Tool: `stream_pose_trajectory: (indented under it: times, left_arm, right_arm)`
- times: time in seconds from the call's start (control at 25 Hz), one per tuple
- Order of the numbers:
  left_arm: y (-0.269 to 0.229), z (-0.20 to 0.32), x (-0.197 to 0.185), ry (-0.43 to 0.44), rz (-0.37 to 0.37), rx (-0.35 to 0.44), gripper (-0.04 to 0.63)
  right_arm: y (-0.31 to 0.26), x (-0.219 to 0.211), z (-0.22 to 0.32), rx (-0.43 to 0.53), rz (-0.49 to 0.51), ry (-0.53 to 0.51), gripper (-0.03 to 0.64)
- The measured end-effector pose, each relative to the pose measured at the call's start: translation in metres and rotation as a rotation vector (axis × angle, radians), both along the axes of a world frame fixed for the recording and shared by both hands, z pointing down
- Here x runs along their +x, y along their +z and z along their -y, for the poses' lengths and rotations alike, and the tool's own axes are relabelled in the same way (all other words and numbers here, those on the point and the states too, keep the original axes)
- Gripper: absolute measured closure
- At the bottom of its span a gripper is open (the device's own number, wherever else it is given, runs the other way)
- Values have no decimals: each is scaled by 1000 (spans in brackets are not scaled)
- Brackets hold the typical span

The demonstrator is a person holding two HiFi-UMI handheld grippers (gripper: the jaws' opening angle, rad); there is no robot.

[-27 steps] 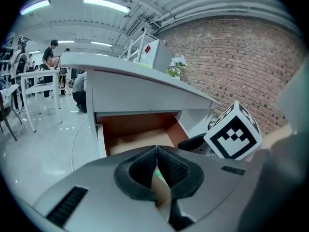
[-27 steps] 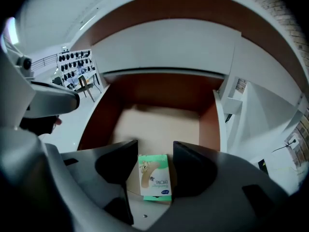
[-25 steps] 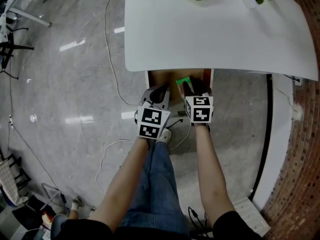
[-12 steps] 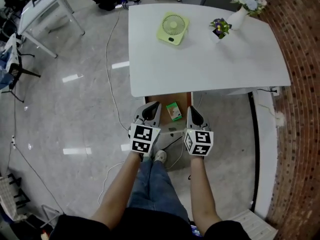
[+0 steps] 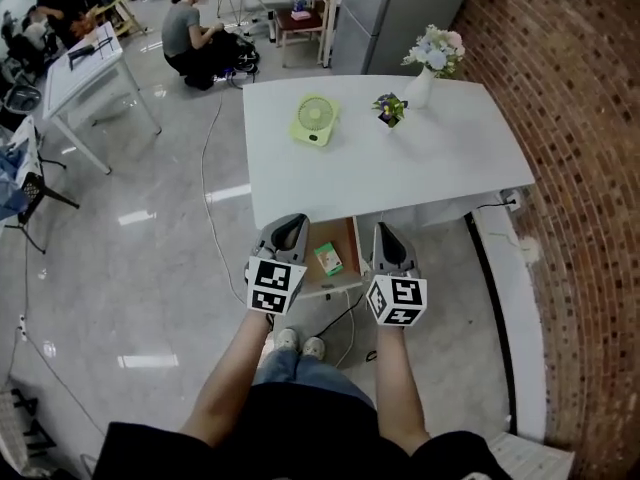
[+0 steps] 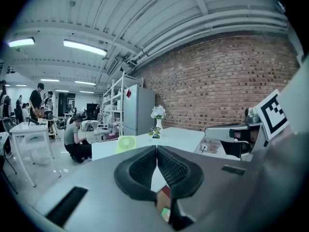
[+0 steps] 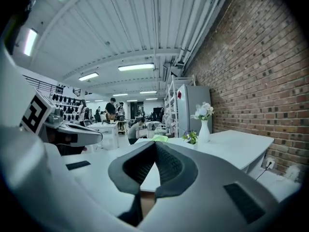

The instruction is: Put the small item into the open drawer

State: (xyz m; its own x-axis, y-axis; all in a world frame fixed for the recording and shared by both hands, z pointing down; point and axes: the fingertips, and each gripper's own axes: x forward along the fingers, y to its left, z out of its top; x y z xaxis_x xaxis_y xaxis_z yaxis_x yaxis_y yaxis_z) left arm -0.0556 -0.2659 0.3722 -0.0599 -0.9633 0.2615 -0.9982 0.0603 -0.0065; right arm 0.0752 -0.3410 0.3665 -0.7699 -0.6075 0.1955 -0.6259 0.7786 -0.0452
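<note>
You held the left gripper point(image 5: 289, 224) and the right gripper point(image 5: 384, 232) side by side, just in front of the white table point(image 5: 400, 163), one on each side of the open drawer point(image 5: 338, 234); the jaws of both were pressed together with nothing between them, so both tools were empty. The small green item point(image 5: 328, 259) lay flat on the wooden bottom of the drawer, apart from both grippers; it looked like a little box, but it was too small for me to be sure. Since it was in there and nothing gripped it, the putting-in part looked done. You held both tools clear of the drawer, most likely so they would not bump it or knock the item. The drawer stuck out from under the table edge, which is why you could see down into it; the green fan point(image 5: 311, 120) and the flowers point(image 5: 432, 56) sat far back on the table top, well out of the way.
</note>
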Motion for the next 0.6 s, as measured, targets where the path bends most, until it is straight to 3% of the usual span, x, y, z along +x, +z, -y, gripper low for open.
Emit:
stream_pose_trajectory:
  times: [0.32,0.6]
  left_arm:
    - [-43,-6,11,19,34,87,572]
    - [-48,0,9,26,44,93,572]
  right_arm:
    - [-40,35,-1,80,31,57,617]
    - [-42,39,-5,98,31,67,618]
